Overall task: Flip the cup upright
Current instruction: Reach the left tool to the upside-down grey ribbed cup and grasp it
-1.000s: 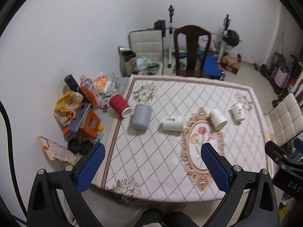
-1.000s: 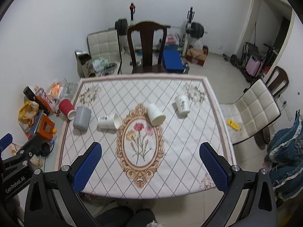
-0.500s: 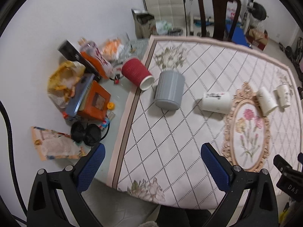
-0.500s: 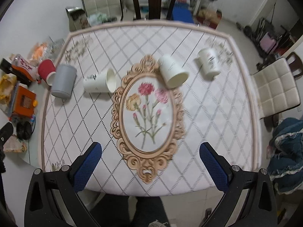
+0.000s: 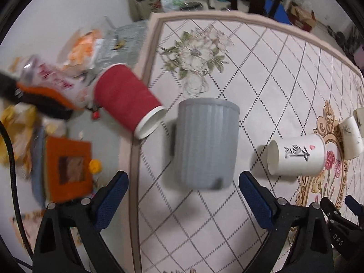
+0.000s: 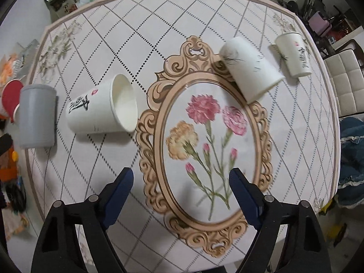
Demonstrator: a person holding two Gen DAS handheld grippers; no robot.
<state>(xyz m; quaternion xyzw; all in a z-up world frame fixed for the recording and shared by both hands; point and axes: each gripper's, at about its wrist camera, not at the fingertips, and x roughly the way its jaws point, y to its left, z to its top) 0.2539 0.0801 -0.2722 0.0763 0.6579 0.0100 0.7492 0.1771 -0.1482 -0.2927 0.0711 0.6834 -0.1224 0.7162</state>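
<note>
1. Close in, the left wrist view has the left gripper [image 5: 182, 195] spread wide and empty before the inverted grey cup [image 5: 206, 143]; only here the red cup [image 5: 127, 111] shows whole, lying at the table's [image 5: 204, 227] edge.
2. Right wrist view: right gripper [image 6: 180, 192] wide open, empty, over the floral medallion [image 6: 204, 141]; it alone shows the tipped white cup's [image 6: 102, 109] open mouth.

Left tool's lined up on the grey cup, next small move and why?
Probably ease the left tool forward so its open fingers straddle the grey cup, then close. The cup lies on its side on the table, centred in the gap but just beyond the fingertips, untouched. The red cup lies close by on the left, so go in straight.
</note>
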